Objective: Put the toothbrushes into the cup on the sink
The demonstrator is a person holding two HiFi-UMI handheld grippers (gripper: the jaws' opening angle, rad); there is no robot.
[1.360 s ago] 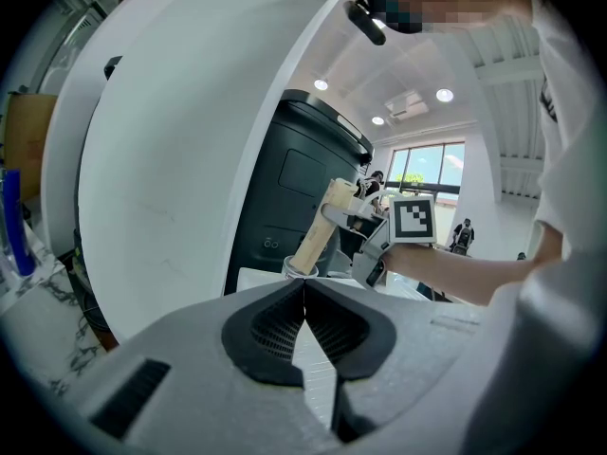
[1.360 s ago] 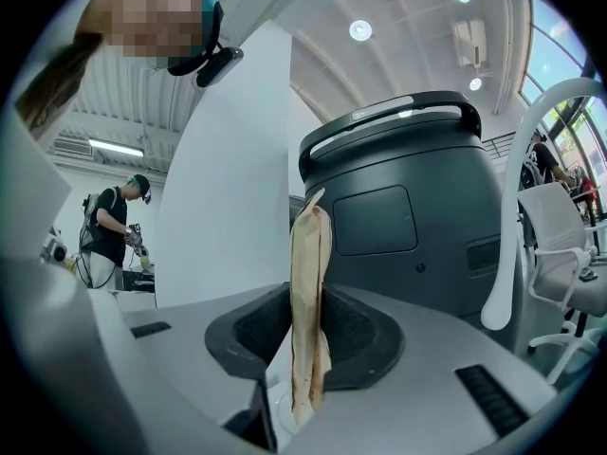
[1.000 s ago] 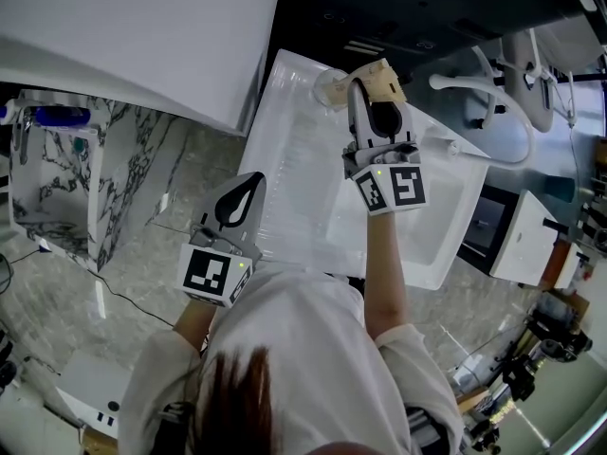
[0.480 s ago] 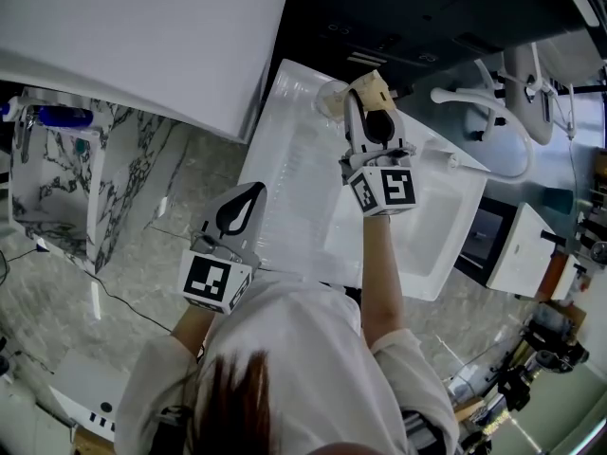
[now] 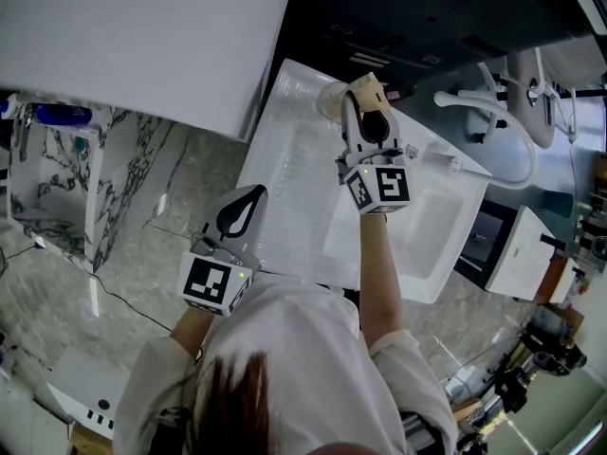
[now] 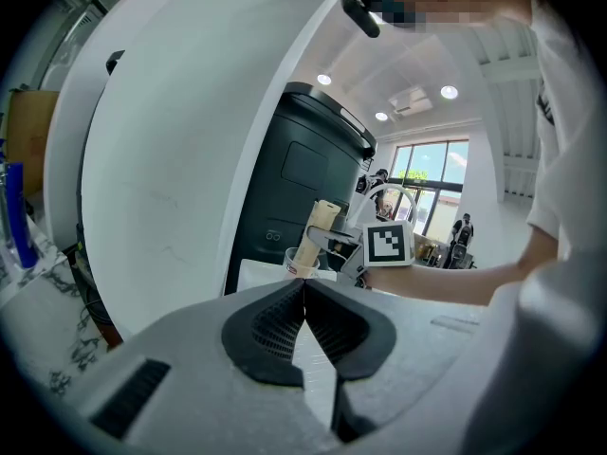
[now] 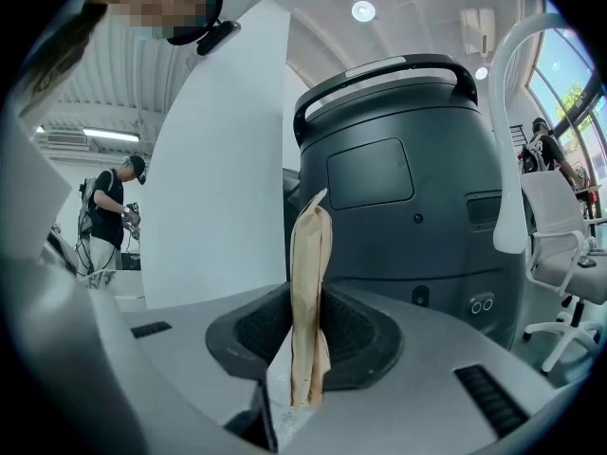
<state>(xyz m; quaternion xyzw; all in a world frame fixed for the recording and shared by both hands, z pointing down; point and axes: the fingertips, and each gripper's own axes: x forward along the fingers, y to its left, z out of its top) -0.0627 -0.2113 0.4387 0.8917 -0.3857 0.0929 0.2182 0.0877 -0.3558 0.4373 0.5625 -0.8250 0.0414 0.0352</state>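
- Head view: the right gripper [image 5: 363,112] is right at the cup [image 5: 331,96], which stands on the far corner of the sink [image 5: 285,192]. The tan toothbrush packet [image 5: 372,87] sits in its jaws just beside the cup's mouth. The left gripper [image 5: 248,200] hangs well back from the cup, at the sink's near edge.
- Left gripper view: the jaws are pressed together with nothing between them. The cup [image 6: 296,265] is dead ahead, and the packet [image 6: 318,224] leans over its rim. Its lower end is at or in the mouth; I can't tell which.
- Right gripper view: the jaws are clenched on the packet [image 7: 308,282], which stands upright between the pads. The gripper body hides its lower end. The cup is out of frame, and a dark bin [image 7: 398,159] sits behind.
- Step, my read: seat the packet in the cup.
  - Get the lower end clearly below the rim before letting go.
  - Keep it near vertical.
  - No sideways push, because the cup looks light and could tip or slide.
  - Release gently and back straight away from the cup.
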